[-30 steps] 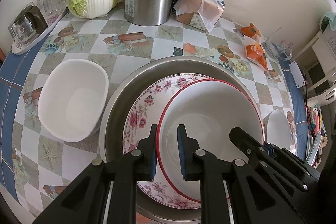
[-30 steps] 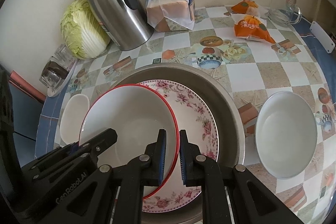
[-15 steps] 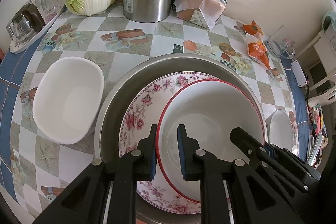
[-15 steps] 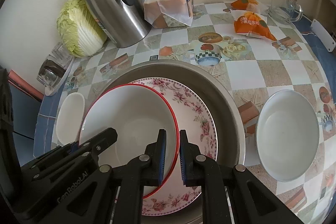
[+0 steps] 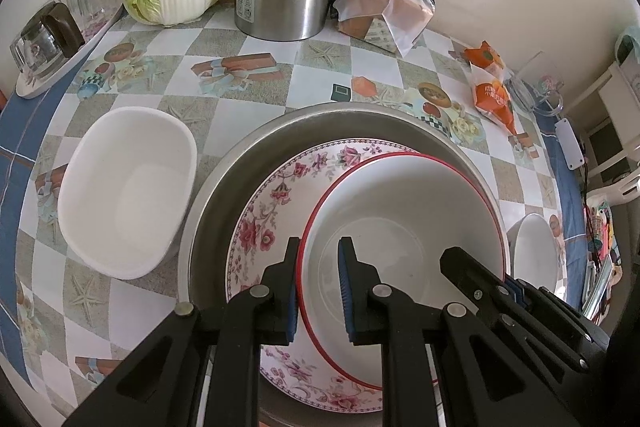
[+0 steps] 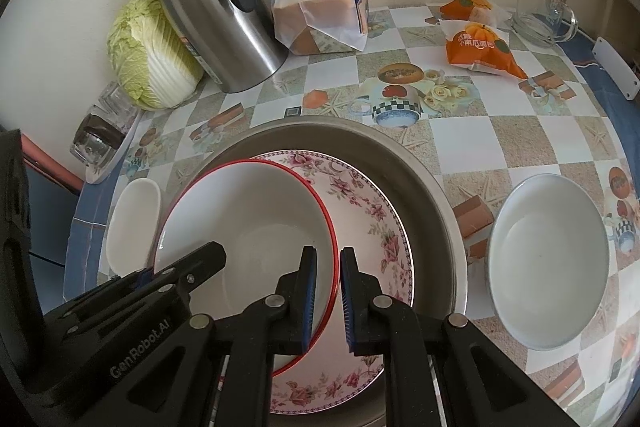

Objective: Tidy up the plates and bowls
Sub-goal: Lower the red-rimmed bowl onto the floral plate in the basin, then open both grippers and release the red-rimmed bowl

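You are gripping the red-rimmed bowl (image 5: 404, 223) with both tools.

Your left tool (image 5: 318, 291) is clamping the bowl's left rim and your right tool (image 6: 328, 297) is clamping its right rim, each with one pad inside the bowl and one outside. The bowl is sitting over the floral plate (image 6: 372, 211) inside the steel basin (image 6: 424, 167) on the table (image 6: 520, 135), with the white oval dish (image 5: 124, 191) lying just left of the basin and a white round bowl (image 6: 548, 259) lying to its right.

Soft, even daylight, sharp centre focus; fisheye bends the chequered tablecloth (image 5: 256, 131) at dark vignetted corners, pale glare streaks the tall stainless-steel flask (image 6: 224, 27), faint shadows under the black grippers.
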`<move>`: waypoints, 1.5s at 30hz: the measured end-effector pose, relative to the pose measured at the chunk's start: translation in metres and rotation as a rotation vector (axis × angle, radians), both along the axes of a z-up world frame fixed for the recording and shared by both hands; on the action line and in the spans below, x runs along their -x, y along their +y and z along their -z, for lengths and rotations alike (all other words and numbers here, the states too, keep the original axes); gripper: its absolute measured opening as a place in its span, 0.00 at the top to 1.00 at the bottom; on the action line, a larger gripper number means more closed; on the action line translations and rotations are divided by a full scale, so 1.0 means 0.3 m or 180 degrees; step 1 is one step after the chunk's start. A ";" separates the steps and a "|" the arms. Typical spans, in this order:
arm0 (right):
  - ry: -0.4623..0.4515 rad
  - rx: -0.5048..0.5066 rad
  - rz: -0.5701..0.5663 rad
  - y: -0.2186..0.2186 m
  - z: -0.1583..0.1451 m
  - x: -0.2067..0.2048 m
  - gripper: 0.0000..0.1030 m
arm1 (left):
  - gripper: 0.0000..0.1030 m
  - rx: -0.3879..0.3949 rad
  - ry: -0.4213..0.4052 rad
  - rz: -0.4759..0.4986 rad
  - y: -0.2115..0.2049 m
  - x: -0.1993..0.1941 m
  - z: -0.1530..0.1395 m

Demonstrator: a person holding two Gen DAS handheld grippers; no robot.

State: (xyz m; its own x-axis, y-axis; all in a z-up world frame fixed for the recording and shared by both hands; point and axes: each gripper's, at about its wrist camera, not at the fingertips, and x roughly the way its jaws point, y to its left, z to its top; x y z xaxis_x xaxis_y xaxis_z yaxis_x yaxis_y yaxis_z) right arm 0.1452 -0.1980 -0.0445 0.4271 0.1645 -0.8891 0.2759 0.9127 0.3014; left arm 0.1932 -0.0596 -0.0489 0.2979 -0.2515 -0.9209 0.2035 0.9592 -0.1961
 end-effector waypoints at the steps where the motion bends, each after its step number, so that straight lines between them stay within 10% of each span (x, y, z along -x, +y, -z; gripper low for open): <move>1: -0.0002 -0.0006 0.0001 -0.001 0.001 0.000 0.87 | 0.84 0.0007 0.0005 -0.0001 0.001 -0.001 0.001; 28: -0.0338 0.0216 0.0035 -0.024 -0.182 0.049 0.85 | 0.78 -0.0010 -0.0380 -0.0106 0.060 0.039 -0.184; 39: -0.0200 0.0337 0.0019 -0.022 -0.163 0.067 0.46 | 0.45 -0.0237 -0.0354 -0.0294 0.115 0.052 -0.180; 45: -0.0144 0.0357 -0.0036 -0.009 -0.152 0.072 0.41 | 0.36 -0.0305 -0.0336 -0.0316 0.131 0.054 -0.175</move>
State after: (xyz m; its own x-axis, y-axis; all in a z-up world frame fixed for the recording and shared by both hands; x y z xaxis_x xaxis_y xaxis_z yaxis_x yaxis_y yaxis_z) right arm 0.1235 -0.2007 0.0012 0.4660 0.0701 -0.8820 0.2538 0.9444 0.2091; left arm 0.1771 -0.0202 0.0036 0.4133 -0.1287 -0.9014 0.1216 0.9889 -0.0854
